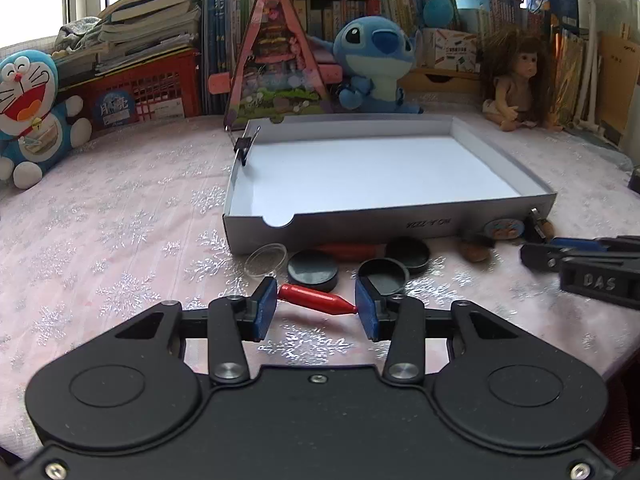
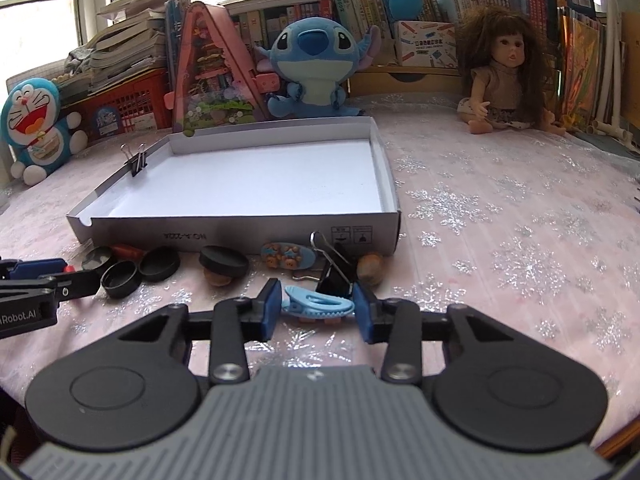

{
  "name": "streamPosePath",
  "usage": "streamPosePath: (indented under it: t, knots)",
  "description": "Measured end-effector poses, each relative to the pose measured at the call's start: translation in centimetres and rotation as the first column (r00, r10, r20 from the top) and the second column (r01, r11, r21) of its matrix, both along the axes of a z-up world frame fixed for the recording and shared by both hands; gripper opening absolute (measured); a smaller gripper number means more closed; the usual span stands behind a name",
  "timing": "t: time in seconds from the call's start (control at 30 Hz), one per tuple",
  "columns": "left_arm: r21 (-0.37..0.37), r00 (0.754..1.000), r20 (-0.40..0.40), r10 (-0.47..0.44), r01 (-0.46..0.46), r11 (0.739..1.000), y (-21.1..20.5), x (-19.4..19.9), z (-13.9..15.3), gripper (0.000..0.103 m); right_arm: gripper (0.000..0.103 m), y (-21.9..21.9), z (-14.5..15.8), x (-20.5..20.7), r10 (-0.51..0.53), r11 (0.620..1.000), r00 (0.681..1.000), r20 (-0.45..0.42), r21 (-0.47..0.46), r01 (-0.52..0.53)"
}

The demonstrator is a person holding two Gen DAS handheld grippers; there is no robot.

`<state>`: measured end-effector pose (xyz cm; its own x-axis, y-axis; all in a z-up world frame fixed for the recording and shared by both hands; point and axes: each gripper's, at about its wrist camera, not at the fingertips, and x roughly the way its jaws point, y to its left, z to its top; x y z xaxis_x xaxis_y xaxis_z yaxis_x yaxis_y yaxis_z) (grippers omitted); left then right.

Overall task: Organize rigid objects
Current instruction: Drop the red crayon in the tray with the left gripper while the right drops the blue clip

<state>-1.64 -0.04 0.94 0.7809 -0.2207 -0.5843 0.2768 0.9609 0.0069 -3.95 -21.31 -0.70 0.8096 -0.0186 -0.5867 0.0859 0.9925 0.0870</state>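
Red against the pink snowflake cloth [image 1: 120, 240], the crayon [image 1: 316, 299] lay crosswise between the blue pads of my left tongs [image 1: 316, 307]. Its blunt end sat just beside the left pad and its tip touched the right pad, so the jaws stood wide with the crayon spanning the gap; I could not tell whether they pressed it. Just past it lay a black lid [image 1: 312, 271], an upturned cap [image 1: 383, 272], a clear dish [image 1: 266, 259] and another black lid [image 1: 407, 254], all near the front wall of the white tray [image 1: 400, 226].

My right tongs [image 2: 316, 309] sat low over the cloth with the blue clip [image 2: 318, 303] lying lengthwise between the pads, both ends at or very near them; whether it was gripped I could not tell. A black binder clip [image 2: 334, 276] lay just behind it, touching or nearly so, with a nut [image 2: 370, 268] to its right and a small blue charm [image 2: 288, 257] by the tray wall. Another binder clip [image 2: 136, 162] stood clamped on the tray's left wall. The tray floor showed only white.
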Motion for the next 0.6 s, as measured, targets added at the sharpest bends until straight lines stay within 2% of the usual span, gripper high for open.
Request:
streamPosePath:
  t: [0.3, 0.5, 0.6]
  knots:
    - [-0.057, 0.998, 0.055, -0.009, 0.012, 0.998, -0.5, -0.8, 3.5, 0.04, 0.043, 0.8, 1.6, -0.5, 0.033, 0.999, 0.999, 0.032, -0.018, -0.032]
    - [-0.105, 1.0, 0.02, 0.0, 0.002, 0.995, -0.5, 1.4, 5.1, 0.04, 0.044, 0.2, 3.5, 0.5, 0.039, 0.999, 0.998, 0.057, -0.01, -0.038]
    - [-0.105, 1.0, 0.007, 0.001, 0.0, 0.994, -0.8, 3.1, 5.9, 0.04, 0.044, -0.2, 4.3, 1.7, 0.051, 0.999, 0.998, 0.049, -0.011, -0.05]
